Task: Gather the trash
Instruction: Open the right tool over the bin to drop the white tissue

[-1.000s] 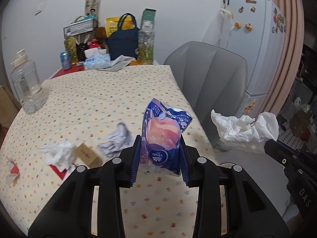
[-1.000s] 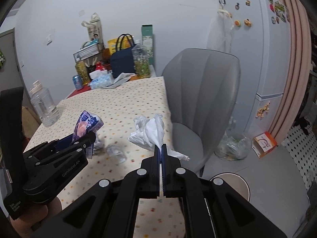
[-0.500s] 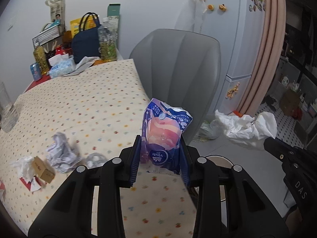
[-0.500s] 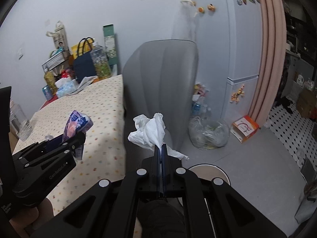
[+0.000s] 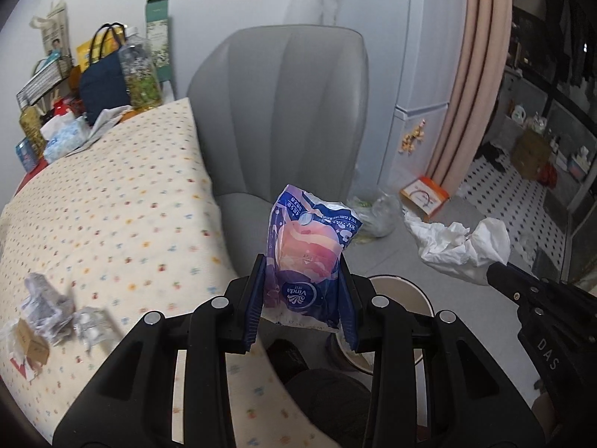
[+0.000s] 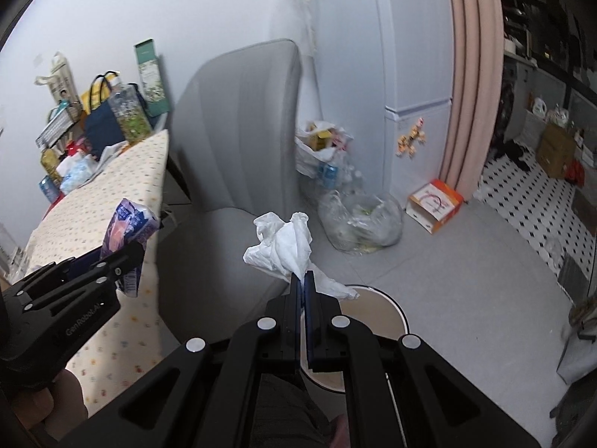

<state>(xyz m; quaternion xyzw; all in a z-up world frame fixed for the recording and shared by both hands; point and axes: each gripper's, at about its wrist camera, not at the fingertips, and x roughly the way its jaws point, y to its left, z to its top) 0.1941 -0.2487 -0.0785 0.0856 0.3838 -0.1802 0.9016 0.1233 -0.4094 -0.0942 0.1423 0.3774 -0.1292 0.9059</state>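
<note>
The purple tissue wrapper is sitting upright between the pads of the left tongs, which are pinching it by its lower half; it is hanging in the air just off the counter's near right edge, in front of the grey chair. The crumpled white tissue is being nipped at its tail by the right tongs, whose pads are pressed together on the thin paper with the wad standing free above them. Both pieces are off the counter and poised near the round bin on the floor, whose pale rim is showing just beyond and below each pair of tongs.

By my reading, the carrying step is in hand: two bits of trash are held and are being brought to the bin. The next move calls for setting each load squarely above the bin's mouth, then spreading the pads so the wrapper and the tissue drop inside, not onto the rim or the floor.

More litter is lying near the counter's near left corner: crumpled paper and a small brown tag, so further trips seem needed.
</note>
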